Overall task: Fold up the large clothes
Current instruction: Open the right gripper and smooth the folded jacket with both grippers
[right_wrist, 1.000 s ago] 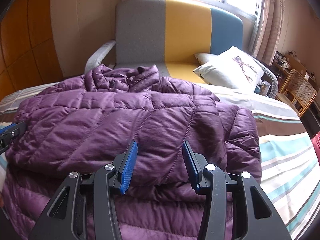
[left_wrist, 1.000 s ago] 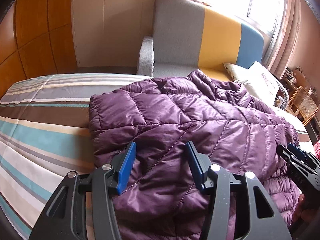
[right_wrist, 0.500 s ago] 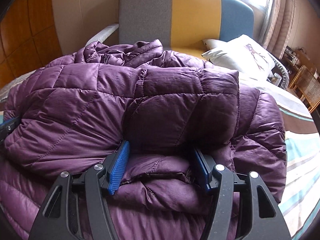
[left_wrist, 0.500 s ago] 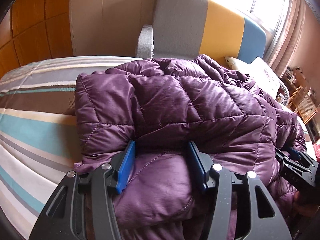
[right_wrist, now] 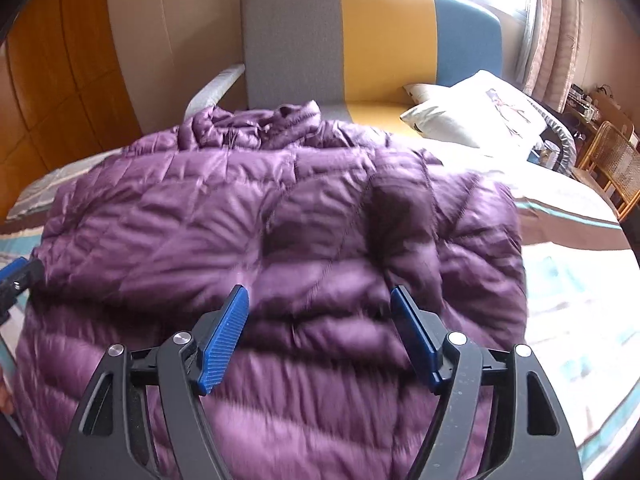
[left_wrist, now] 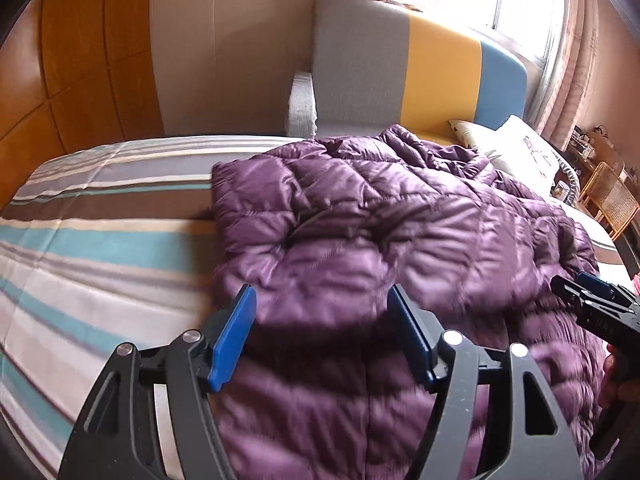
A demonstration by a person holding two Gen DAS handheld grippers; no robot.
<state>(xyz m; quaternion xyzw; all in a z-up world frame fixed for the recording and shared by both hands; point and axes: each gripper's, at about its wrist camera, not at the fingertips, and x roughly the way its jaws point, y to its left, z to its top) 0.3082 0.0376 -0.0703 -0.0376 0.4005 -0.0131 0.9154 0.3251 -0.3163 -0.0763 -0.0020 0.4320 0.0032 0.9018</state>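
Note:
A purple quilted down jacket (left_wrist: 380,240) (right_wrist: 280,232) lies folded over itself on the striped bed (left_wrist: 100,248), collar toward the sofa. My left gripper (left_wrist: 322,300) hovers over the jacket's near left edge; its jaws are opening and the blue pads press on nothing. My right gripper (right_wrist: 318,300) hovers over the near right part of the jacket, jaws also opening, with the fabric lying free below them. The right gripper's tip (left_wrist: 592,304) shows at the right edge of the left wrist view. The left gripper's tip (right_wrist: 16,276) shows at the left edge of the right wrist view.
A grey, yellow and blue sofa (left_wrist: 420,72) stands behind the bed with white pillows (right_wrist: 480,116) on it. Wooden wall panels (left_wrist: 80,60) are at the left. A wicker chair (right_wrist: 616,168) stands at the far right. Bare striped bedding (right_wrist: 580,280) lies right of the jacket.
Both grippers pushed the near part of the jacket forward into a fold, then spread their jaws and drew back off the fabric. The jacket now lies folded and released.

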